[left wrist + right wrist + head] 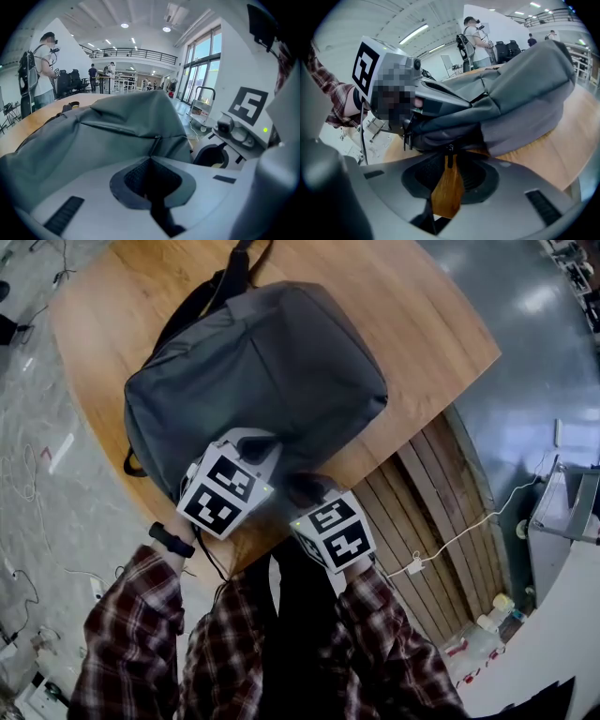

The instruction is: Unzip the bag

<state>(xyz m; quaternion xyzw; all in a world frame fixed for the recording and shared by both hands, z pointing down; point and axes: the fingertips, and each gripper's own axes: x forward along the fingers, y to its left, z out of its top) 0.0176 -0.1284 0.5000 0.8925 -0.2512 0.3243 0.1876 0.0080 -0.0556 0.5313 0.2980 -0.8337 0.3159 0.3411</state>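
A grey backpack [262, 362] lies on a round wooden table [422, 324], its black straps [225, 277] pointing away from me. Both grippers are at its near edge. My left gripper [258, 444] is shut, pinching the bag's fabric [103, 136] just below a zip seam [157, 139]. To its right, my right gripper [305, 488] is shut on a small dark zipper pull [449, 151] that hangs from the bag's lower edge [525, 93]; wood shows through the gap behind the pull. The left gripper's marker cube [368, 63] sits close beside the bag in the right gripper view.
The table's near edge [281, 540] is right under the grippers. Slatted wooden boards [441, 521] and a white cable [469, 531] lie on the floor to the right. A person [40, 70] stands far off behind the table.
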